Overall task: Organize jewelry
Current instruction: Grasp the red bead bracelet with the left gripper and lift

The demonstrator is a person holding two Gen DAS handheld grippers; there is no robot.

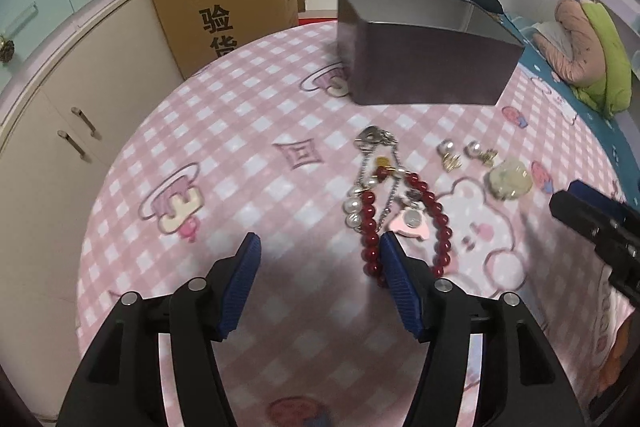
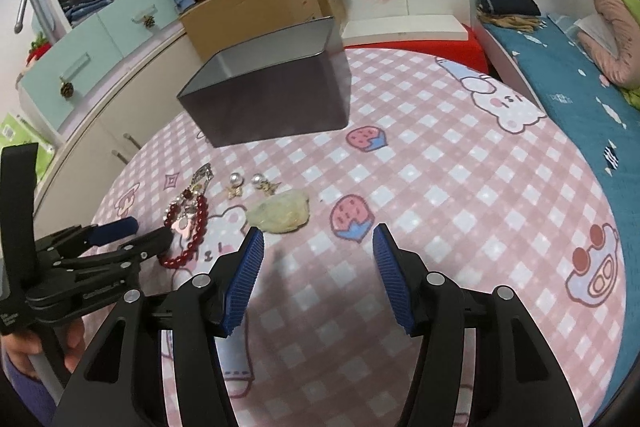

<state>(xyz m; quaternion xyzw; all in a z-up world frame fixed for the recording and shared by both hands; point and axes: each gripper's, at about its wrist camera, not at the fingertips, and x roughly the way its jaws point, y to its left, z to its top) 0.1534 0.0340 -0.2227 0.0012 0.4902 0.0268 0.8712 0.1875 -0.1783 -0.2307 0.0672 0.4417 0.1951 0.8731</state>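
A red bead bracelet (image 1: 370, 223) lies tangled with a silver chain and pearls (image 1: 374, 147) on the pink checked cloth. Two pearl earrings (image 1: 466, 151) and a pale green stone piece (image 1: 510, 179) lie to its right. A dark open box (image 1: 424, 67) stands behind them. My left gripper (image 1: 318, 247) is open, its right finger at the bracelet's near edge. My right gripper (image 2: 318, 239) is open and empty, just in front of the green stone (image 2: 282, 215). The bracelet (image 2: 192, 227), the earrings (image 2: 248, 183) and the box (image 2: 272, 103) also show in the right wrist view.
A cardboard box (image 1: 236, 3) stands behind the table at the left, beside cream cupboards (image 1: 72, 107). A bed with a teal cover (image 2: 568, 95) runs along the right. The left gripper (image 2: 132, 235) shows in the right wrist view.
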